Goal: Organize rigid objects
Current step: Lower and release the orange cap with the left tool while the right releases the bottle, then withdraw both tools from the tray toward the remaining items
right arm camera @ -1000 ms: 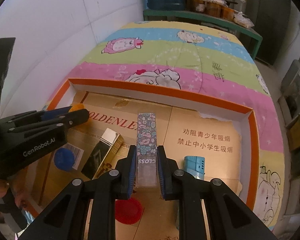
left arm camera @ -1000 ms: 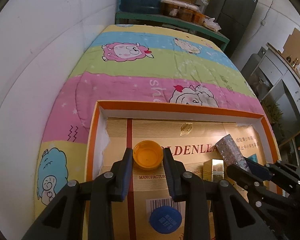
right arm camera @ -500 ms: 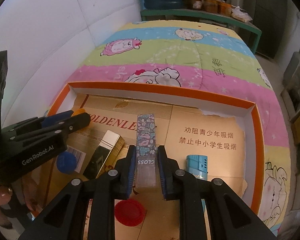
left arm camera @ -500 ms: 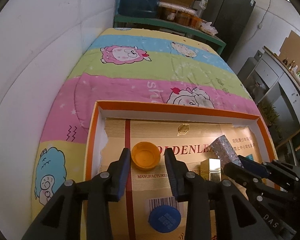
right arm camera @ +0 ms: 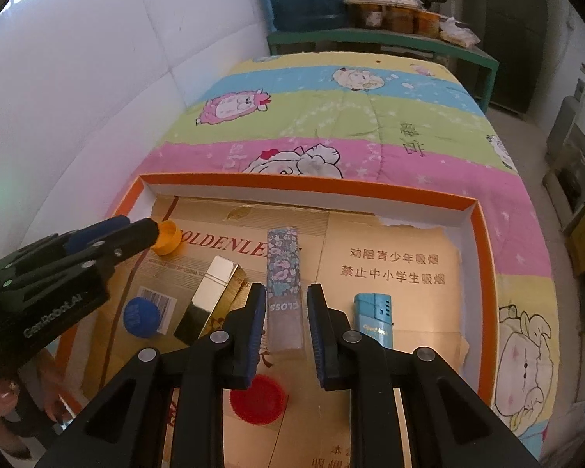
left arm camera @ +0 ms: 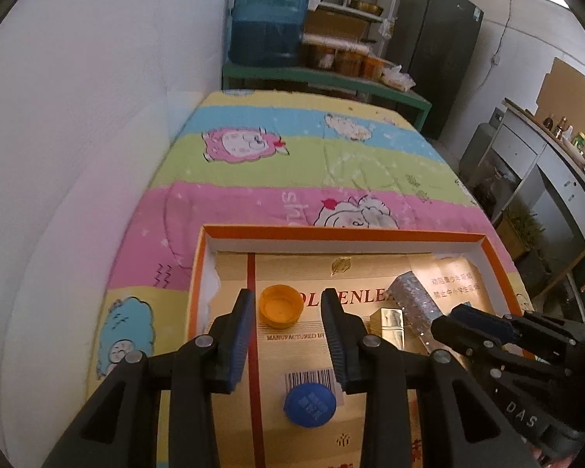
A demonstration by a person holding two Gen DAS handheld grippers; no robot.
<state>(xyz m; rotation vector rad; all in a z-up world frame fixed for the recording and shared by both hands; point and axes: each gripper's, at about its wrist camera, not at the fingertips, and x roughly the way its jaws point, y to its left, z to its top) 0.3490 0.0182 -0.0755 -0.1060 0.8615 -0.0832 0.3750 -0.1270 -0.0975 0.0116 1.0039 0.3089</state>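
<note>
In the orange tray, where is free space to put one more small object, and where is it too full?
Free: the tray floor over the Chinese print, between the floral gloss tube and the right wall, beyond the blue lighter. Also the far strip beyond the orange cap. Crowded: the left half, with the gold box, blue cap and red cap.

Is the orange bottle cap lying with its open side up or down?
Open side up: the orange cap shows its hollow inside and rim, resting on the cardboard in the tray.

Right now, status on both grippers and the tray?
Left gripper open, orange cap between jaws, no contact. Right gripper jaws opening, gloss tube between them, lying in tray. Gold box close beside tube.
</note>
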